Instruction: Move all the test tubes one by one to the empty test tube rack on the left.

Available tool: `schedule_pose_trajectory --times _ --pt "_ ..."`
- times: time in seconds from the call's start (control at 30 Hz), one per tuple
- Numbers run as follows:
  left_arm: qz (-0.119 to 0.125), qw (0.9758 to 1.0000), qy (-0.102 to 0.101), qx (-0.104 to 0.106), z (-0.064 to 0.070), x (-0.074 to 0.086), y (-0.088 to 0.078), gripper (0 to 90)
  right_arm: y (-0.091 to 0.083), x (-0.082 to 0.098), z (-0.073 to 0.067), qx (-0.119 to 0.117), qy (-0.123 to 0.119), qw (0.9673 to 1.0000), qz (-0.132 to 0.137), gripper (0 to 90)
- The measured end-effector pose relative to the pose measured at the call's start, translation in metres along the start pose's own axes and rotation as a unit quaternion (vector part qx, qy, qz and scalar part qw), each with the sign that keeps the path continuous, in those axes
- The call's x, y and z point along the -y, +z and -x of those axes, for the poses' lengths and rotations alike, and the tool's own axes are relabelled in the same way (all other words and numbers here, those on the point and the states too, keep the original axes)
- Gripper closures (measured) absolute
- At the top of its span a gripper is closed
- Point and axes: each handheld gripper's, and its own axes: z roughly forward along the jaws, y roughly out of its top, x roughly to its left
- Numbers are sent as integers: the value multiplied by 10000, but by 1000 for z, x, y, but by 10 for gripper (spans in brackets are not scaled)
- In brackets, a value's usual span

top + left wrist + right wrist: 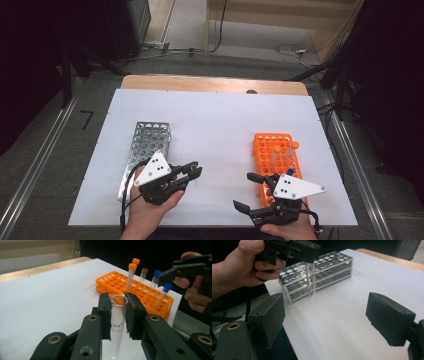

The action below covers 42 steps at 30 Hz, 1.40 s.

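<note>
My left gripper [195, 170] is shut on a clear, uncapped glass test tube [117, 322], pinched just below its rim and hanging upright above the white sheet. In the right gripper view the tube [311, 280] hangs in front of the near end of the metal rack [329, 265]. The metal rack [150, 137] lies at the left and has bare holes. At the right, the orange rack [272, 150] holds orange-capped tubes [132, 275], blue-capped tubes [155, 277] and one uncapped tube [143, 275]. My right gripper [246, 191] stands open and holds nothing, near the orange rack's front end.
A white sheet [215, 115] covers the wooden table [210, 82], with bare room between the two racks. Cables and dark equipment lie on the floor beyond the far edge. Metal rails [360, 170] run along both sides.
</note>
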Motion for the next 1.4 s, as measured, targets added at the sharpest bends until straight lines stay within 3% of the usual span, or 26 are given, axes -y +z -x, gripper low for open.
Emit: schedule_pose_trajectory --times 0.23,0.4,0.67,1.13,1.4 --pt "103 9995 33 -285 -20 -15 -8 767 -19 -2 12 257 80 9995 147 83" --pt "185 9989 -4 -439 -34 -22 -11 767 -31 -1 21 576 139 9981 153 21" --pt "175 9976 -109 -657 -57 -29 -11 767 -52 3 37 776 237 9962 330 0" --pt "265 9937 -148 -1076 -92 -48 -7 767 -80 17 68 1083 516 9916 491 0" --pt "309 9895 -207 -1396 -115 -49 -1 767 -92 25 82 1283 653 9882 523 0"
